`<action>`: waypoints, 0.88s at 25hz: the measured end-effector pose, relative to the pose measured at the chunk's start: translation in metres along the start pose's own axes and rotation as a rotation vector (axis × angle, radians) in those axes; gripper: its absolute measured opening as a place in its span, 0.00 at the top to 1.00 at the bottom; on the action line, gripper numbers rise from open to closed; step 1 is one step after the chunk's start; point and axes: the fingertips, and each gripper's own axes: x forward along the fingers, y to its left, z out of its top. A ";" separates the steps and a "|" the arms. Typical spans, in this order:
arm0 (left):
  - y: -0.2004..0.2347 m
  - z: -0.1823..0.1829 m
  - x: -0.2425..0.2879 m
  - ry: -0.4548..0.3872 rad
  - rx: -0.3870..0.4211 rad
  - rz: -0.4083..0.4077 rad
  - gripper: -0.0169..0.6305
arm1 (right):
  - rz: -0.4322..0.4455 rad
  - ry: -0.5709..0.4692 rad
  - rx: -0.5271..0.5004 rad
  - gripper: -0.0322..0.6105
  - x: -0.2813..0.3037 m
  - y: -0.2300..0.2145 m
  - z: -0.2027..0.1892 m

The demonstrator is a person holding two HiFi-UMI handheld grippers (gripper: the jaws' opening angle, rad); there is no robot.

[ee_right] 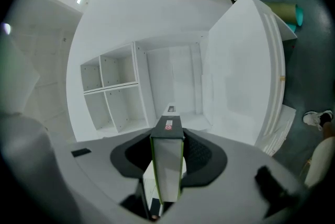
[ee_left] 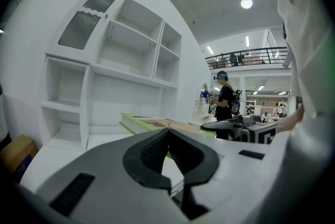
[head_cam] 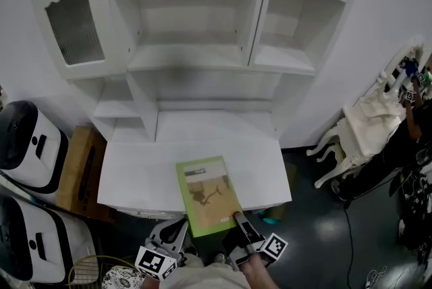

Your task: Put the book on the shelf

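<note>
The grey two-jaw right gripper (head_cam: 241, 221), at the near right, points forward with its jaws clamped on the near edge of the thin green-covered book (head_cam: 208, 194). The grey two-jaw left gripper (head_cam: 177, 232) sits just left of it, jaws pressed together on nothing.

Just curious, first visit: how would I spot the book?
Below the tall white shelf unit juts a flat white ledge. Over its front edge is the book, gripped by the right gripper. Its green-bordered tan cover is the only colour there.
</note>
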 end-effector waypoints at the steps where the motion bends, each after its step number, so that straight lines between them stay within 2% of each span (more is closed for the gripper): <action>1: 0.007 0.002 0.003 -0.001 0.001 -0.004 0.96 | 0.001 -0.002 -0.001 0.72 0.006 0.001 0.000; 12: 0.067 0.020 0.027 -0.016 0.003 -0.050 0.96 | 0.006 -0.031 -0.042 0.73 0.071 0.007 -0.003; 22: 0.118 0.028 0.031 -0.002 0.002 -0.080 0.96 | -0.007 -0.076 -0.034 0.73 0.114 0.004 -0.014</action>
